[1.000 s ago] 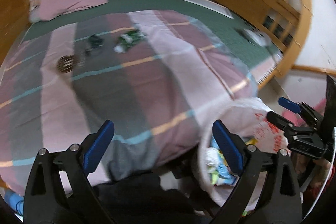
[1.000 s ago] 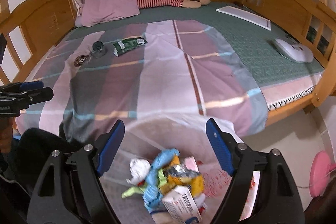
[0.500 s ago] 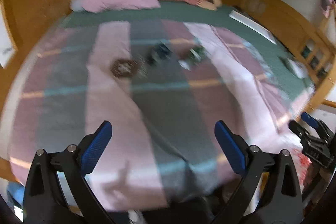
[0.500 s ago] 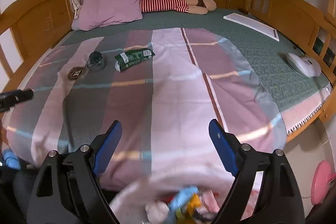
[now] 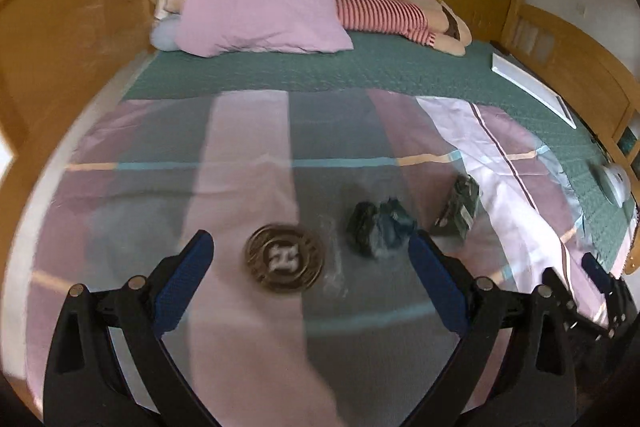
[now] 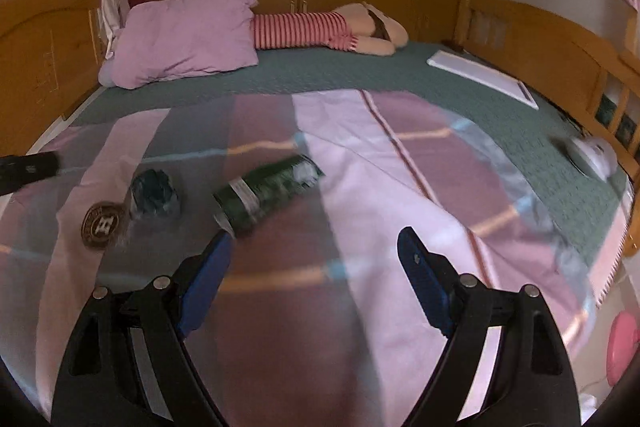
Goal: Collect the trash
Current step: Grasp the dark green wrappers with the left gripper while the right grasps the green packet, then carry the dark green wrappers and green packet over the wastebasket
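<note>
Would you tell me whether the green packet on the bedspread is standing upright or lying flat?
Lying flat: the green packet rests lengthwise on the striped bedspread, its silver end towards the camera.

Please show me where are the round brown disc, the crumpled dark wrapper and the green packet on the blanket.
round brown disc (image 5: 285, 257): left wrist view, its white centre emblem.
crumpled dark wrapper (image 5: 378, 227): left wrist view, middle of the crumple.
green packet (image 6: 269, 191): right wrist view, middle of its body.

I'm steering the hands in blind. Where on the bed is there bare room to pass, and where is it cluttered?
Bare: the striped sheet right of the green packet, across to the green mattress cover, and the near strip below the litter. Crowded: the round brown disc, the dark crumpled wrapper and the packet lie close together.
</note>
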